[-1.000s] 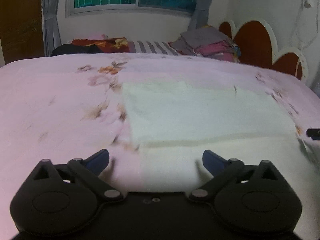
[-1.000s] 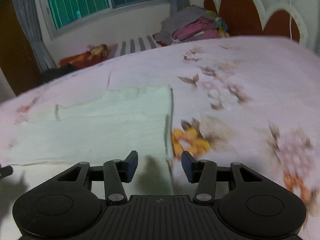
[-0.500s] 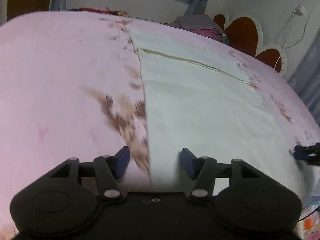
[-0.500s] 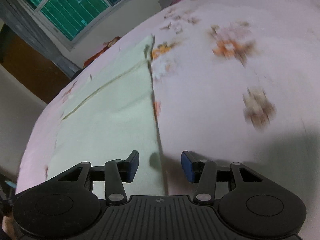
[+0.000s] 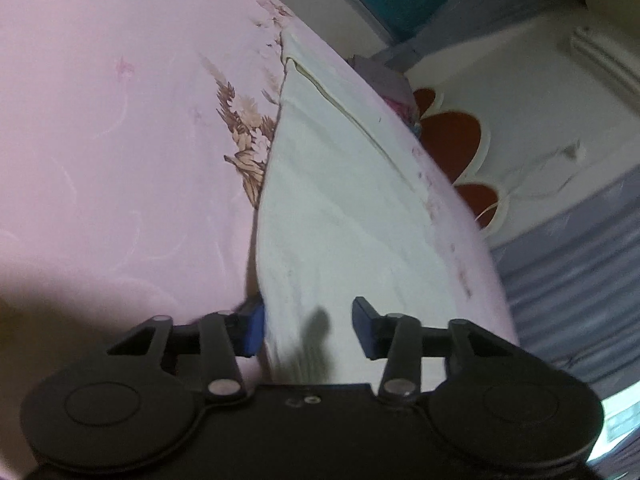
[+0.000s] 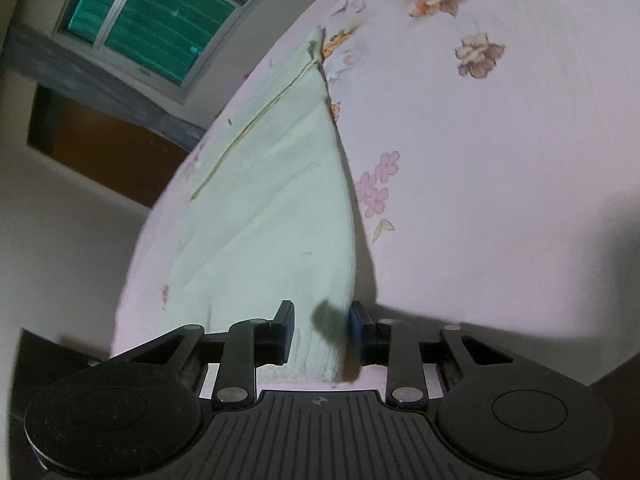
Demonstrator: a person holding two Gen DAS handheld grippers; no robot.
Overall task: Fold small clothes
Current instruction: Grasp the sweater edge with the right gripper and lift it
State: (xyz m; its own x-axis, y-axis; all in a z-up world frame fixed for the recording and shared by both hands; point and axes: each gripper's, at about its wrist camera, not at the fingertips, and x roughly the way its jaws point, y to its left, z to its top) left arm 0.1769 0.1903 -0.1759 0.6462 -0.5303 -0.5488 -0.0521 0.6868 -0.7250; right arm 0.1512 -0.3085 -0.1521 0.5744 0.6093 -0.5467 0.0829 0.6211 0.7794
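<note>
Pink floral bedsheet, pale green cloth, left claw and right claw wide, straddling its corners, no legible writing.

Pink floral bedsheet covers bed. Scalloped red-brown headboard with cream trim against white wall. Green-glass window with grey frame; brown wooden door below.
</note>
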